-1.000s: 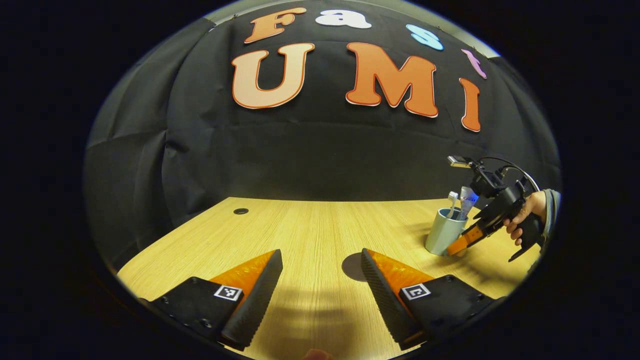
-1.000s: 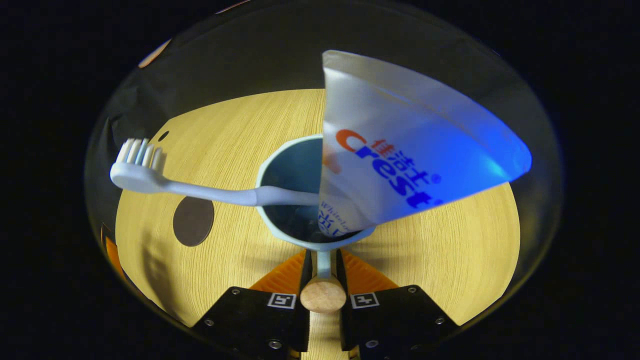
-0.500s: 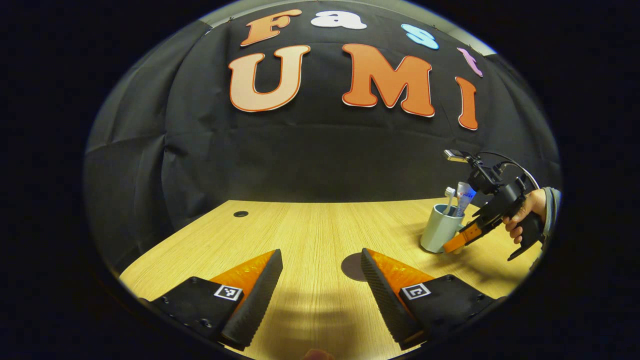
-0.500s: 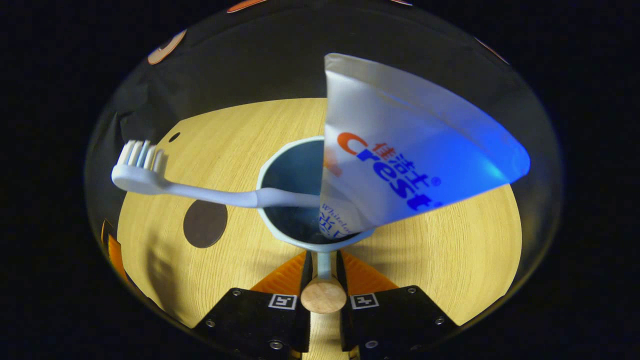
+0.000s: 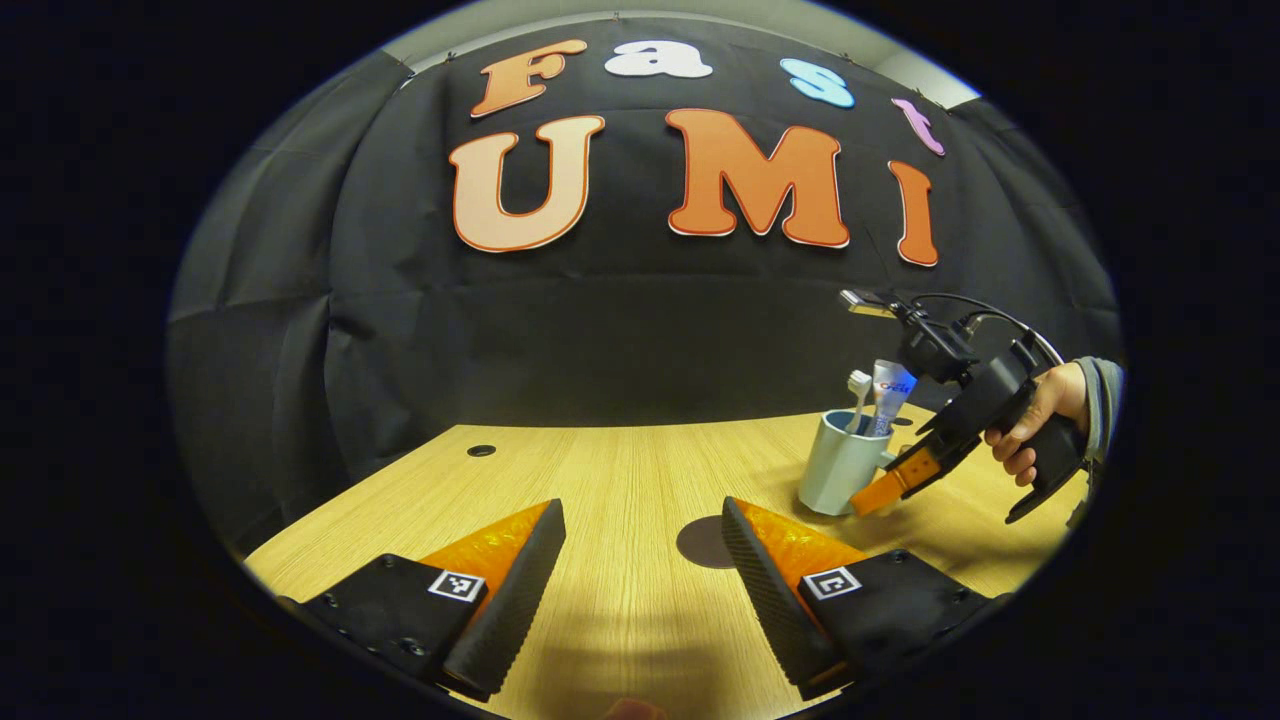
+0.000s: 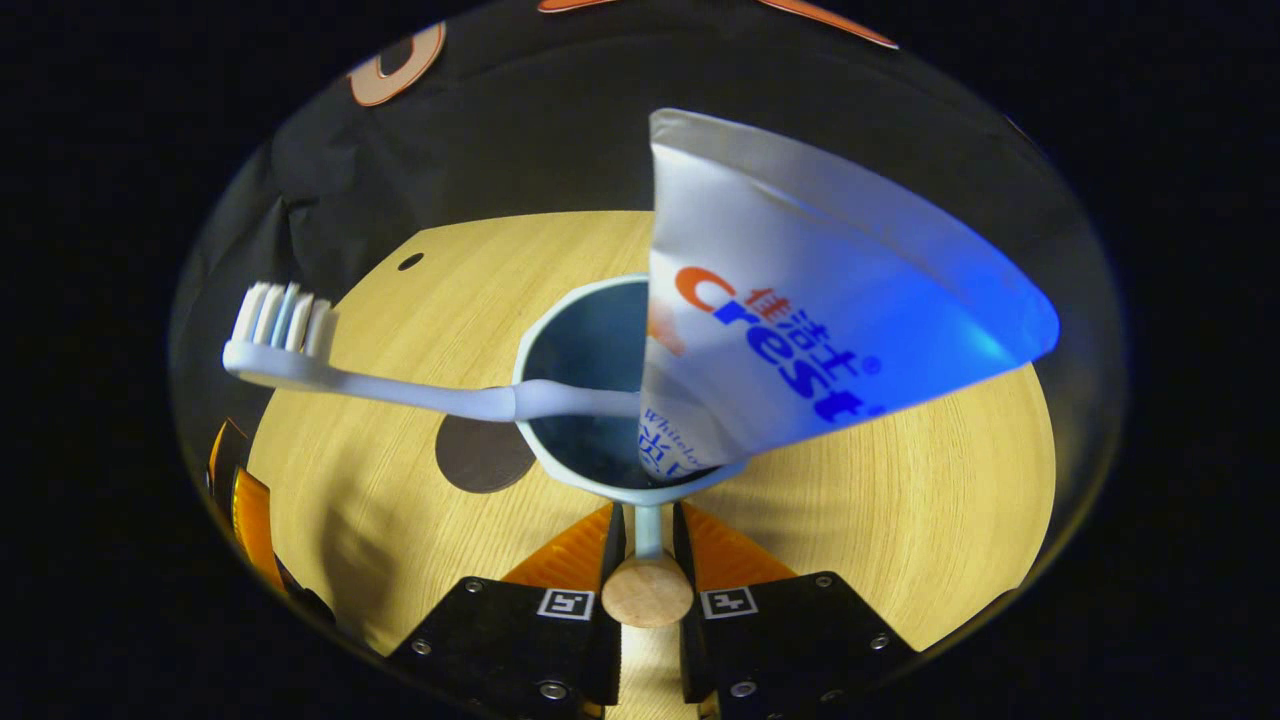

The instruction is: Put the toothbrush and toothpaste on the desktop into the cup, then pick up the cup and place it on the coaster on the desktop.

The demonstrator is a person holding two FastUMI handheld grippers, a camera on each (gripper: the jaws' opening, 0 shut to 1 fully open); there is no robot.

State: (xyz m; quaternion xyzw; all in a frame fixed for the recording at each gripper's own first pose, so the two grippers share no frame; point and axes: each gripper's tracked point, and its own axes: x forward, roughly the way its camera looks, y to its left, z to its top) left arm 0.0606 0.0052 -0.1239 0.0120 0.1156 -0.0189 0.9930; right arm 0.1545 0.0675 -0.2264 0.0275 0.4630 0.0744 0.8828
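One cup [image 6: 560,330]; one toothbrush [image 6: 330,375]; one toothpaste [image 6: 800,290]; one coaster [image 6: 480,455]

Brand lettering, blue and orange, runs across the toothpaste tube [image 6: 800,300] (label left unread) — no other text legible.

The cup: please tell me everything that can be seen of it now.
The cup is pale blue-grey, smooth, perhaps ceramic, and upright. A thin handle with a round wooden knob sticks out from its side; the right gripper is shut on that handle. Inside stand a toothbrush, bristles up, leaning over the rim, and a toothpaste tube. It sits or hangs just beside the dark round coaster, above the wooden desk.
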